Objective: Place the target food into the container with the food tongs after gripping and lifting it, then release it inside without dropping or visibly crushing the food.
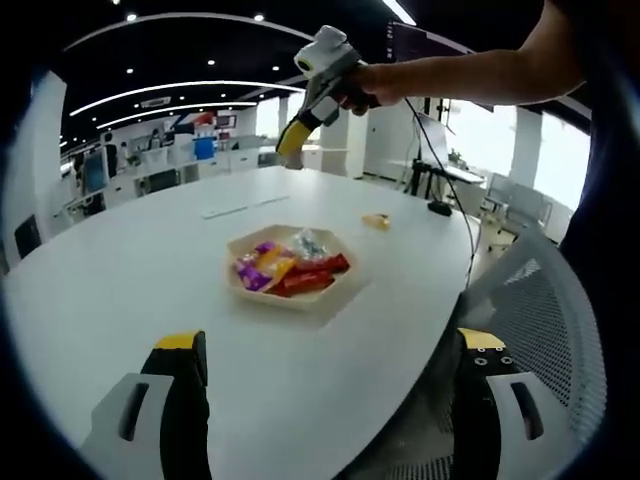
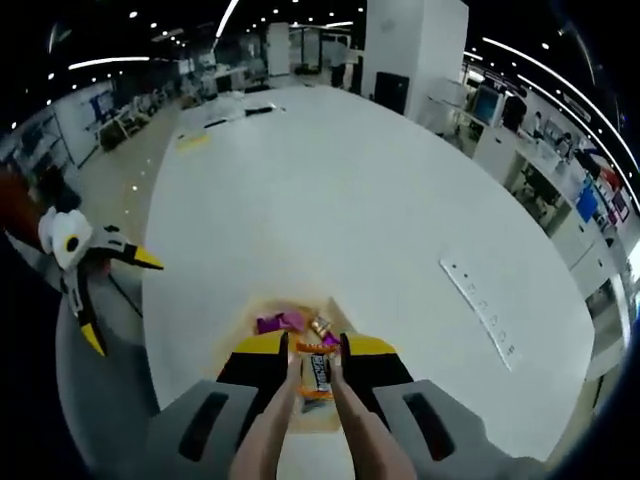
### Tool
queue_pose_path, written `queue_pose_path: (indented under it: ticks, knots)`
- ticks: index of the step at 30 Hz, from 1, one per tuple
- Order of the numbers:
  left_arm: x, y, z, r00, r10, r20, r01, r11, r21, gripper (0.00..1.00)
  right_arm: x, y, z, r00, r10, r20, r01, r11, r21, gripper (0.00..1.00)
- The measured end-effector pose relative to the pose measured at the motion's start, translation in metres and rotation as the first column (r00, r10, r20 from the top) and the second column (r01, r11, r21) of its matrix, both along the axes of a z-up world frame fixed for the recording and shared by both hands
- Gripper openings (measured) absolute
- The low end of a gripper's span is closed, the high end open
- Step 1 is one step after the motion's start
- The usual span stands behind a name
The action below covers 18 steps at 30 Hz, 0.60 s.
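A beige hexagonal dish [image 1: 300, 298] of wrapped snacks sits on the white table [image 1: 130, 270], ahead of my left gripper [image 1: 330, 350], whose jaws stand wide open and empty. A hand holds my right gripper [image 1: 296, 135] high above the table beyond the dish. In the right gripper view, my right gripper [image 2: 316, 350] is shut on tan food tongs [image 2: 268, 432]. The tong tips pinch an orange-wrapped snack [image 2: 316, 372] over the dish [image 2: 262, 306], where purple wrappers [image 2: 278, 322] lie. The left gripper [image 2: 120, 305] shows at the left, off the table edge.
A small yellow item [image 1: 376, 221] and a white strip [image 1: 245, 207] lie on the table beyond the dish. A grey mesh chair [image 1: 545, 300] stands at the table's right edge. Desks and screens line the room behind.
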<state>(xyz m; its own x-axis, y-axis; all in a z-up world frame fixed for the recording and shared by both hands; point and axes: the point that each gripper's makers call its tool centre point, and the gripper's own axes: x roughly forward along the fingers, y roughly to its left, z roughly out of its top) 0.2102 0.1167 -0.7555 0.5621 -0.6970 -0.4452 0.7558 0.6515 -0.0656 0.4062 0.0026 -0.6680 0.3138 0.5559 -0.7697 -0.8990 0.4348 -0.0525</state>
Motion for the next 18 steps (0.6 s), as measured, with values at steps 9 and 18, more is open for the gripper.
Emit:
queue_pose_path:
  ticks: [9,18]
  knots:
    - [-0.001,-0.001,-0.001,1.0,-0.004,-0.014,0.004,1.0,-0.002,0.99,-0.018,0.022,0.005,0.997,0.073,-0.017,-0.073,0.997,0.006,0.2]
    - [0.002,0.003,-0.001,1.0,0.02,-0.019,-0.02,1.0,-0.007,0.99,-0.019,0.027,0.005,0.995,0.099,-0.012,-0.099,0.995,-0.005,0.2]
